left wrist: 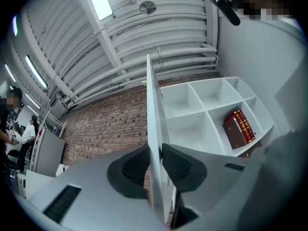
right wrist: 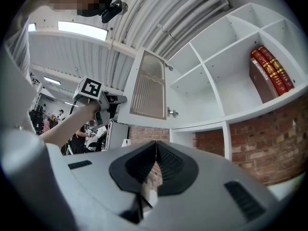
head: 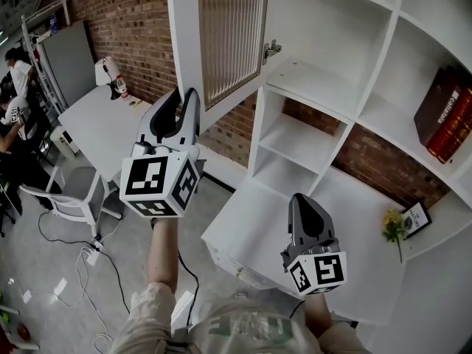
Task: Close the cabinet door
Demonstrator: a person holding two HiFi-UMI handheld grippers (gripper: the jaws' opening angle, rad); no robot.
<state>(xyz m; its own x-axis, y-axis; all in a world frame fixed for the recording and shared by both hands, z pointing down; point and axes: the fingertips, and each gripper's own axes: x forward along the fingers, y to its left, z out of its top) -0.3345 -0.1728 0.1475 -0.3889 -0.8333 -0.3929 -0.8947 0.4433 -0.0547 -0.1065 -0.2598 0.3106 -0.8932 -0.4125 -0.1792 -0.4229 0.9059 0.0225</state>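
Items by count. Grippers, two: left gripper (head: 182, 94) and right gripper (head: 299, 198). Cabinet door (head: 232, 35), one, with one hinge (head: 272, 50). Books (head: 446, 113), three. Framed picture (head: 417, 218), one. Yellow flower sprig (head: 392, 226), one. Desk lamp (head: 107, 72), one.

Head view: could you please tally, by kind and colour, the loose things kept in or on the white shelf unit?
Dark brown hardback book: 1
Red hardback books: 2
Sprig of yellow flowers: 1
Small black-framed picture: 1
Total: 5
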